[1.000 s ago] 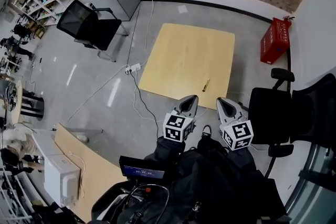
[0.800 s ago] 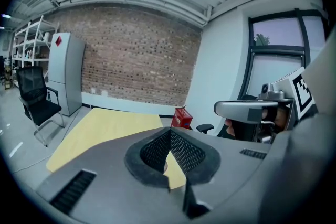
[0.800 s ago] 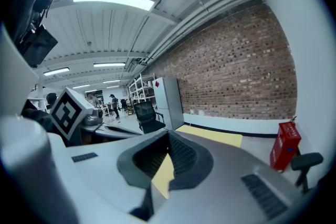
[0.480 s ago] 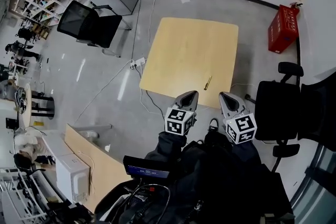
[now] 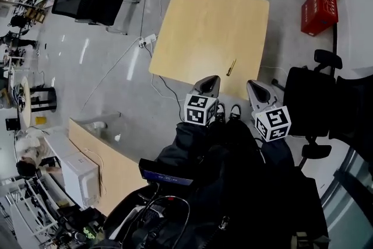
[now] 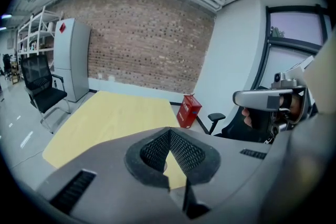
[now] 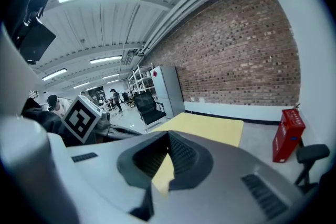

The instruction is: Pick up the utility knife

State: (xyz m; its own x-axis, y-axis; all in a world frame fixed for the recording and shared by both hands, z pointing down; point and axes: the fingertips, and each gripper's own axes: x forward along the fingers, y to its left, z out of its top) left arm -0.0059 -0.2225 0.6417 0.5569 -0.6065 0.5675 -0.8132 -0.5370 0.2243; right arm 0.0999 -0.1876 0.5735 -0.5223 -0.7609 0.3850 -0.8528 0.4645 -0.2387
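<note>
The utility knife (image 5: 231, 67), a thin yellow-and-dark stick, lies near the front right edge of the pale wooden table (image 5: 204, 20). My left gripper (image 5: 210, 84) hovers at the table's near edge, just short of the knife and to its left, jaws shut on nothing. Right of the knife, my right gripper (image 5: 253, 89) is also shut and empty, over the floor beside the table's near corner. Each gripper view shows closed jaws with the table (image 6: 105, 118) (image 7: 210, 126) beyond; the knife is hidden in both.
A red box (image 5: 319, 10) stands on the floor right of the table. Black office chairs sit at right (image 5: 309, 108) and upper left (image 5: 87, 0). A power strip (image 5: 145, 42) with cables lies left of the table. Another wooden surface (image 5: 99, 166) is at lower left.
The person has stepped toward the table: the table and knife have slid closer to both grippers in the head view. Both grippers stay shut and side by side.
</note>
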